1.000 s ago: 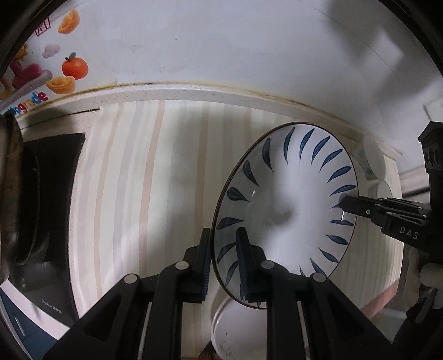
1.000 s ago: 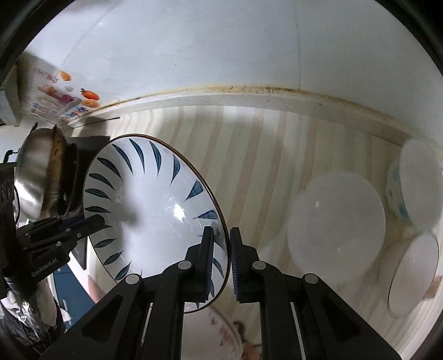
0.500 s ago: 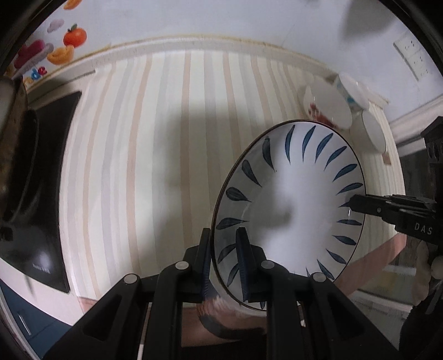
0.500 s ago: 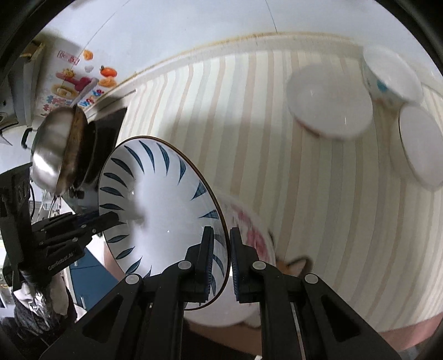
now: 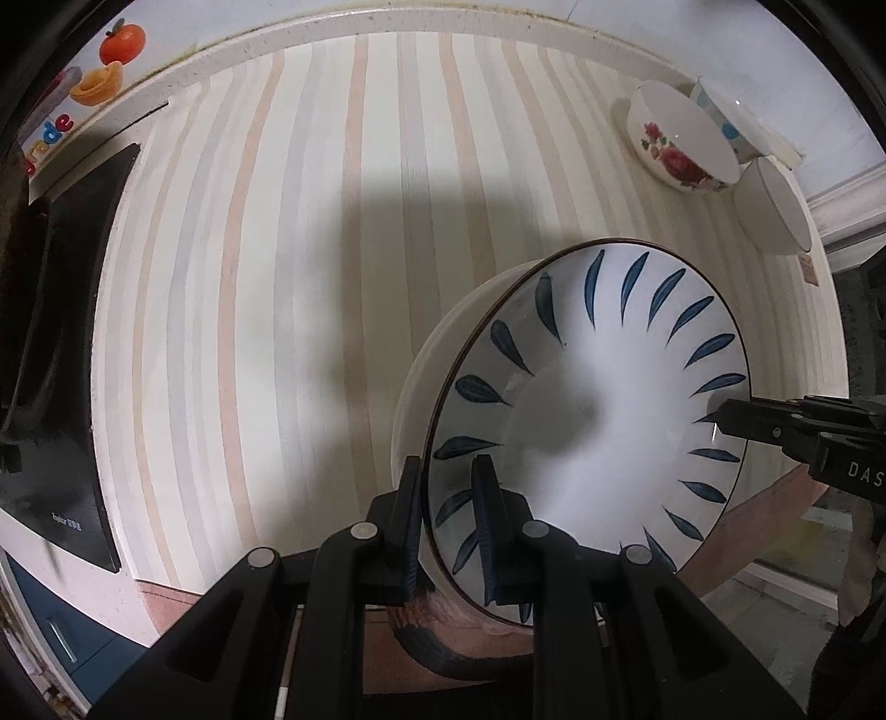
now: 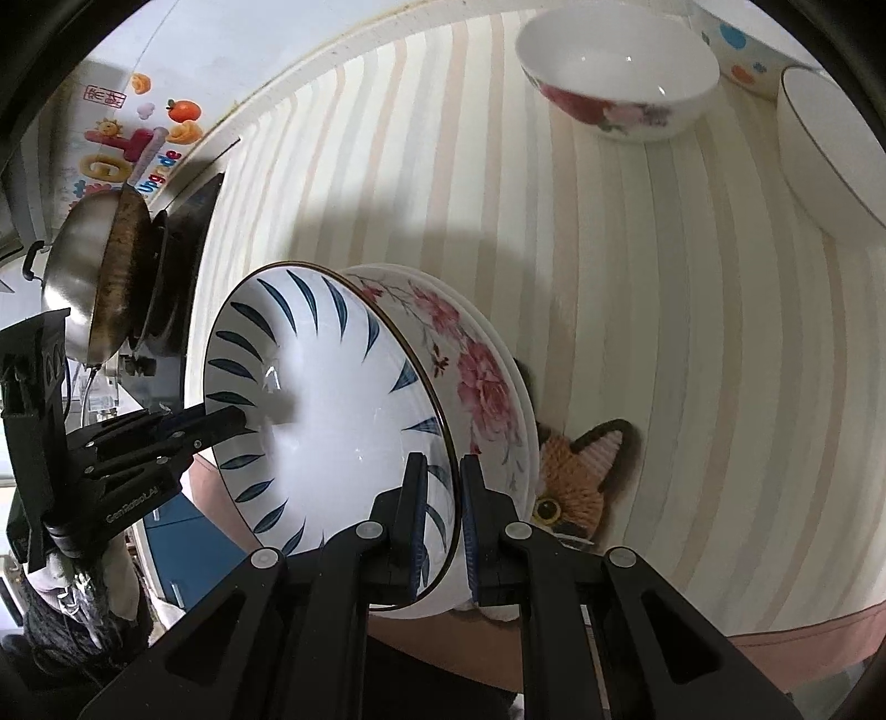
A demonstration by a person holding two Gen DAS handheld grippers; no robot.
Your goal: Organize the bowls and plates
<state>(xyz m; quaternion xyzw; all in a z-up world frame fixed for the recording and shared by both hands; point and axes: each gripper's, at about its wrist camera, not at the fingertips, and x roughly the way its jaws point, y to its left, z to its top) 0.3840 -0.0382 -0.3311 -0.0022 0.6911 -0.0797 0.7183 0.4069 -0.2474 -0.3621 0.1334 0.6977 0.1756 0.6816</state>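
Note:
A white plate with blue leaf marks [image 5: 587,421] is held by both grippers at opposite rims. My left gripper [image 5: 448,520] is shut on its near rim; my right gripper [image 6: 443,515] is shut on the other rim [image 6: 332,410]. The plate sits low over a pink-flowered plate [image 6: 482,376] near the counter's front edge; I cannot tell if they touch. A rose-patterned bowl [image 5: 681,144] [image 6: 614,83], a dotted bowl [image 5: 725,116] [image 6: 742,50] and a plain white bowl [image 5: 775,205] [image 6: 830,138] stand at the far right.
The striped counter [image 5: 310,277] [image 6: 664,332] runs to a white wall. A black stove [image 5: 61,332] with a steel wok [image 6: 94,277] is at the left. A knitted cat coaster [image 6: 581,476] lies under the flowered plate.
Both grippers have lowered the blue-leaf plate toward the counter's front edge, down over the flowered plate. The bowls now look closer.

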